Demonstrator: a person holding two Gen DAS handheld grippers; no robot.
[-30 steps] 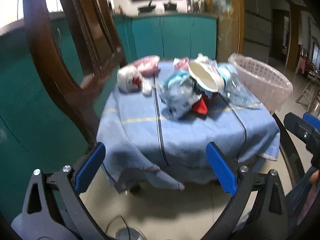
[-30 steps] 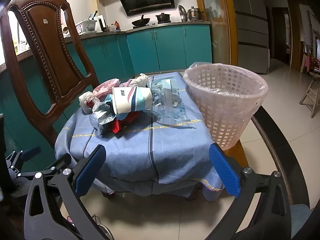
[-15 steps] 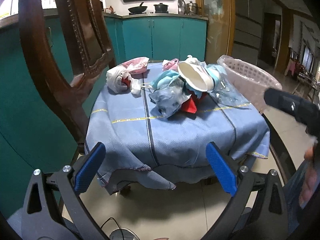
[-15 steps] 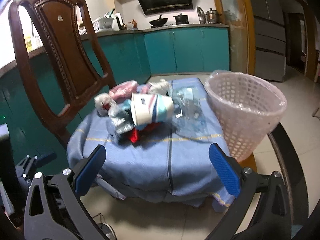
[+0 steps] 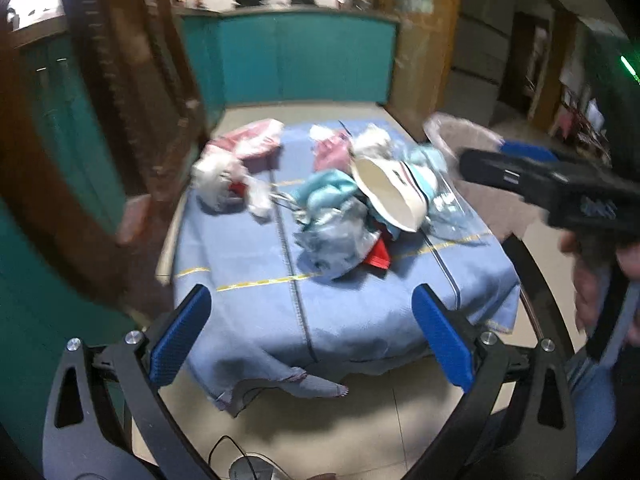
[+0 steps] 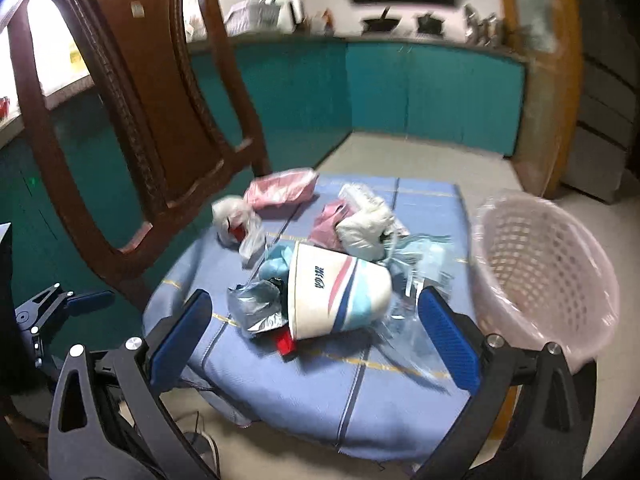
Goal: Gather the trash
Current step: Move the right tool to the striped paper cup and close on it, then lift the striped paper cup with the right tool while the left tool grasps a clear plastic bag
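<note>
A pile of trash lies on a small table under a blue cloth (image 6: 360, 392). A white paper cup (image 6: 340, 300) with red and blue stripes lies on its side in the pile; it also shows in the left wrist view (image 5: 392, 192). Around it are crumpled silver foil (image 6: 256, 308), pink wrappers (image 6: 280, 192), white plastic bags (image 6: 232, 220) and clear plastic (image 6: 412, 328). A pink lattice basket (image 6: 548, 272) with a liner stands at the table's right edge. My right gripper (image 6: 312, 336) is open, its pads on either side of the cup, short of it. My left gripper (image 5: 312, 336) is open above the table's near edge.
A carved dark wooden chair (image 6: 140, 120) stands at the table's left. Teal cabinets (image 6: 400, 92) line the back wall. Tiled floor (image 5: 360, 432) lies below, with a cable near the left gripper. The right gripper's body and the hand holding it (image 5: 560, 188) cross the left wrist view at right.
My right gripper has moved forward and down toward the trash pile; the cup now lies between its pads. My left gripper has moved closer to the table. Both stay open.
</note>
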